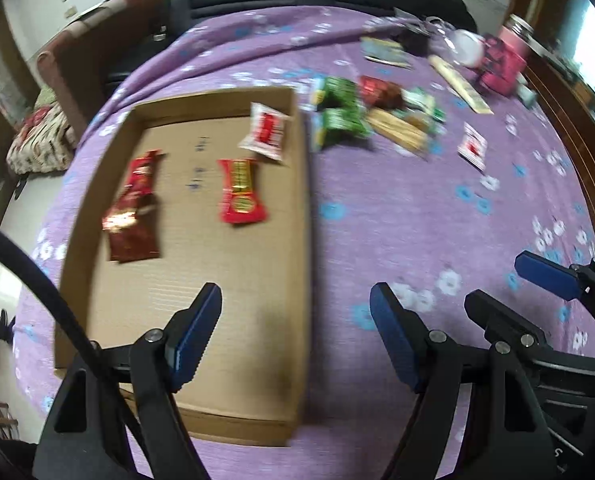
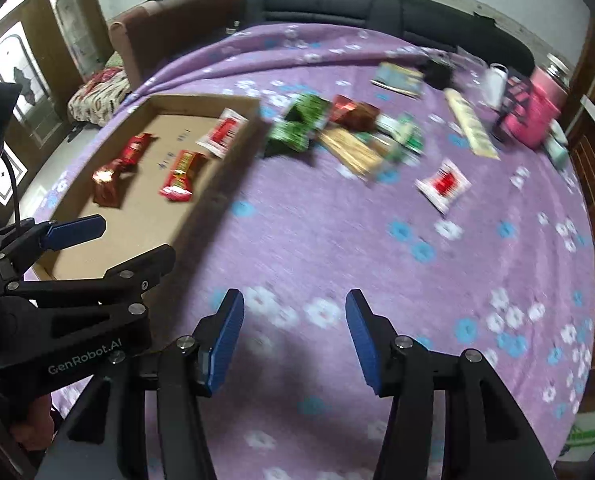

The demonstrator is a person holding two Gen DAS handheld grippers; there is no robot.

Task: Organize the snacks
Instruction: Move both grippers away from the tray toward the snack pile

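While both grippers, left (image 1: 295,332) and right (image 2: 295,338), hang released and empty, four snacks lie in the box (image 1: 201,424). More snacks, including one packet (image 2: 443,186), lie on the cloth (image 2: 329,240). A reach into the blurred pile (image 2: 337,132) risks pinching two wrappers together.

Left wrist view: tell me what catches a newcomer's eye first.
The cardboard tray on the purple floral cloth stands out, with three red snack packets lying inside. Beyond its far right corner sits a heap of green and red snacks, and both hand-held grippers hang open and empty in the foreground.
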